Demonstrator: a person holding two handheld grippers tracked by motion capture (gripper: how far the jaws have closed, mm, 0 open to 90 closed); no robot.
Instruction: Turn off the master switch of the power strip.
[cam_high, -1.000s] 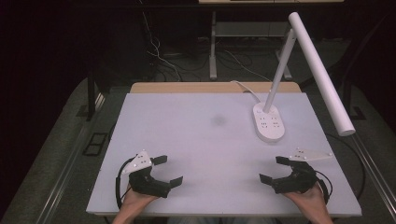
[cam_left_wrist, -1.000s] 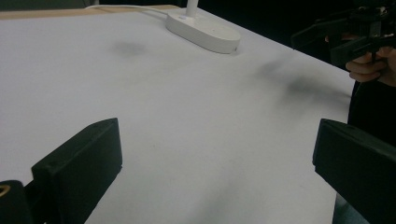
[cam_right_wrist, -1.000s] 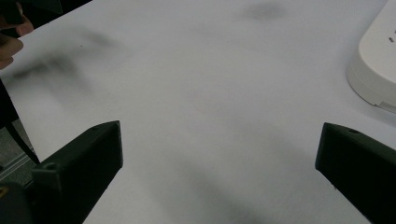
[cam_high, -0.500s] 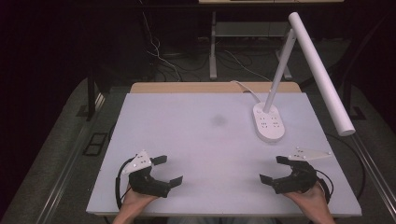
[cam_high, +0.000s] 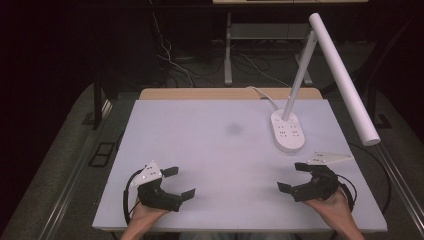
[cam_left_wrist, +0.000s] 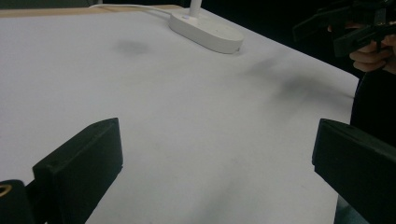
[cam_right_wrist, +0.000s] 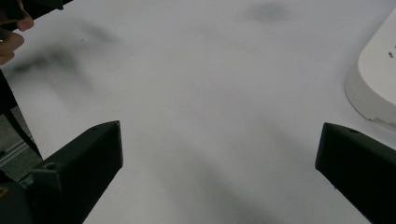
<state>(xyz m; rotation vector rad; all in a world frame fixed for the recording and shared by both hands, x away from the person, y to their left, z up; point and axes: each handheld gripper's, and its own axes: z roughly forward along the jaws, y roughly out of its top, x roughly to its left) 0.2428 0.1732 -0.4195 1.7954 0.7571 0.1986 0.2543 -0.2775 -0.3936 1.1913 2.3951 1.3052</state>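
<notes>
On the white table (cam_high: 220, 150) my left gripper (cam_high: 179, 183) rests near the front left, held by a hand, its black jaws wide apart with nothing between them. My right gripper (cam_high: 293, 177) sits at the front right, also open and empty. Bare tabletop lies between the jaws in the left gripper view (cam_left_wrist: 219, 163) and in the right gripper view (cam_right_wrist: 219, 163). The other gripper (cam_left_wrist: 355, 28) appears far off at the top right of the left gripper view.
A white desk lamp stands at the back right on an oval base (cam_high: 287, 131), its long tube head (cam_high: 345, 75) slanting over the table's right edge. The base (cam_left_wrist: 208, 30) (cam_right_wrist: 376, 84) lies ahead of both grippers. A faint dark smudge (cam_high: 233, 129) marks the table's middle.
</notes>
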